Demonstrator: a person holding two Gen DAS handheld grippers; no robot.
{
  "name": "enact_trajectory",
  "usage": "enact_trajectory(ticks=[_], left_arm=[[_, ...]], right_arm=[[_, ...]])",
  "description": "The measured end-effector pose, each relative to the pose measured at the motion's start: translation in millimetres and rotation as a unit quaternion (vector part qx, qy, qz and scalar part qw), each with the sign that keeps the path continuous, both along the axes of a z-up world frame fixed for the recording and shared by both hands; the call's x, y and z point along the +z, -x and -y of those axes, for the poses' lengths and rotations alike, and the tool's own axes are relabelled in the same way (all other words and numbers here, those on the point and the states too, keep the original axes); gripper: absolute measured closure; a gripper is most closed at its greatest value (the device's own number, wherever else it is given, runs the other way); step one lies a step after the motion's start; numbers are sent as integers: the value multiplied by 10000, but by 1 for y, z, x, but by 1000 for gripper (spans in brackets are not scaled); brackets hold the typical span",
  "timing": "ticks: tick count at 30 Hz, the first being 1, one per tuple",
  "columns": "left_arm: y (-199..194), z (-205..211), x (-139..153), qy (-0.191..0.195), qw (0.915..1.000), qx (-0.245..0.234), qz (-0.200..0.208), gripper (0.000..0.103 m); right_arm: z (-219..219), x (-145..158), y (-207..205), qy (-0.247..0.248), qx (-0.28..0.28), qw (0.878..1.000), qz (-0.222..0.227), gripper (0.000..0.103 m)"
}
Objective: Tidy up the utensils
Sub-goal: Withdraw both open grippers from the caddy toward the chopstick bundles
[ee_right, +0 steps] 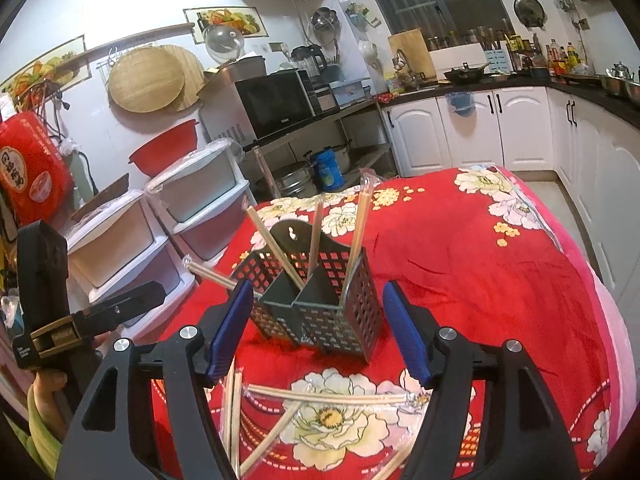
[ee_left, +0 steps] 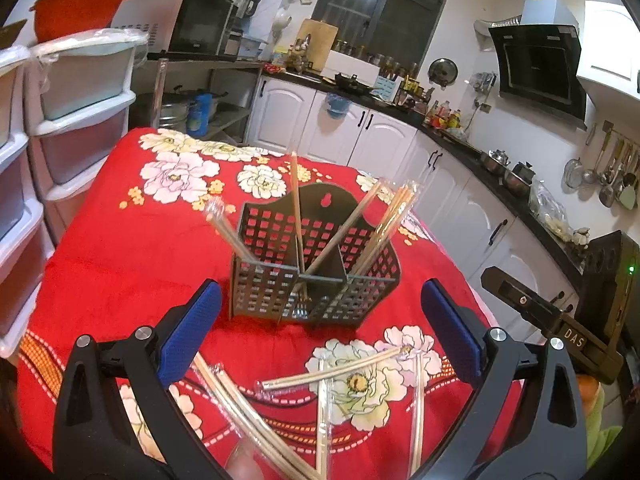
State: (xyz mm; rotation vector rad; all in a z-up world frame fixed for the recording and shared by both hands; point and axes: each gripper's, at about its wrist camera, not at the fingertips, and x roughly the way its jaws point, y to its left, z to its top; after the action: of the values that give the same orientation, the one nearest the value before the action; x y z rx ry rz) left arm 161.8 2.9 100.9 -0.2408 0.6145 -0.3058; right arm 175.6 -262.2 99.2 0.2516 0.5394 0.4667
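A dark perforated utensil caddy (ee_left: pixel 316 264) stands upright near the middle of the table, on a red floral tablecloth (ee_left: pixel 132 248). Several wrapped chopstick pairs (ee_left: pixel 390 224) lean out of its compartments at different angles, and one bare chopstick (ee_left: pixel 297 200) stands nearly straight in the middle section. More wrapped chopsticks (ee_left: pixel 336 370) lie scattered and crossing on the cloth in front of the caddy, close to both tools. The left gripper (ee_left: pixel 320 320) hangs over those loose pairs with its blue pads well apart and nothing between them. The right gripper (ee_right: pixel 318 328) faces the caddy, its jaws likewise spread and empty. White plastic drawer units (ee_right: pixel 160 232) stand just beside the table.
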Motion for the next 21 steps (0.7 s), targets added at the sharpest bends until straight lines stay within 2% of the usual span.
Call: enact_trajectory(ticks=[21], left_arm=[[22,-29,-54,185,9973,391,-585,12]], right_arm=[[0,-43,23,239,125,9983,-521,38]])
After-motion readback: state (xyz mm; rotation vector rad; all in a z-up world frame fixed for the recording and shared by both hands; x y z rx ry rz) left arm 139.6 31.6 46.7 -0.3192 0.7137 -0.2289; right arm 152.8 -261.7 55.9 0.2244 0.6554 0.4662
